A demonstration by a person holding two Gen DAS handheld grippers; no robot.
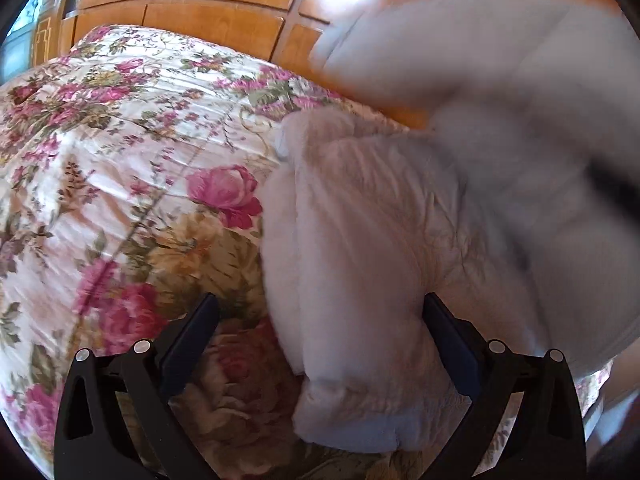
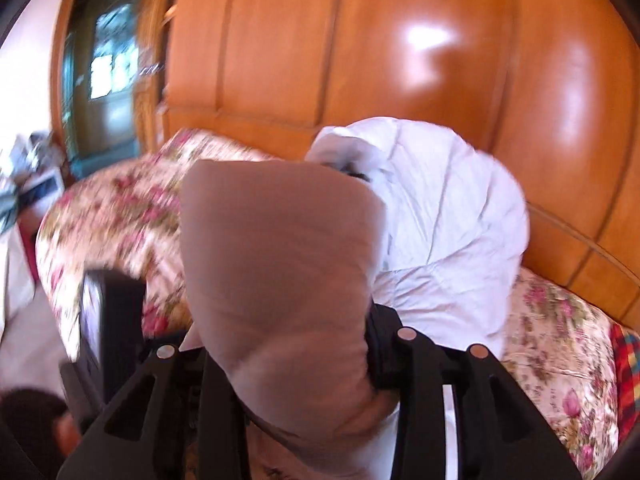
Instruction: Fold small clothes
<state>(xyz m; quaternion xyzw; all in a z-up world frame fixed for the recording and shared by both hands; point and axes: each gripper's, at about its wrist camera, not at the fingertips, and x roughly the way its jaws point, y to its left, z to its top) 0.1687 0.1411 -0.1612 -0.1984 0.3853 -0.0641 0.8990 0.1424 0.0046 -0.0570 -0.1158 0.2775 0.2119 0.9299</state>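
Observation:
A white garment (image 1: 372, 264) lies bunched on the floral bedspread (image 1: 120, 152). My left gripper (image 1: 320, 320) is open just above the bed; the garment's near fold lies between its fingers, not pinched. Another part of the garment (image 1: 500, 60) is lifted and blurred at upper right. In the right wrist view my right gripper (image 2: 288, 344) is shut on a fold of the white garment (image 2: 280, 264), which rises in front of the camera. The rest of the garment (image 2: 448, 216) lies on the bed behind.
An orange wooden wardrobe (image 2: 400, 40) stands right behind the bed. The floral bedspread (image 2: 560, 340) extends right, with a checked cloth (image 2: 628, 376) at its edge. A doorway (image 2: 104, 80) shows far left. A black device (image 2: 108, 320) shows at the left.

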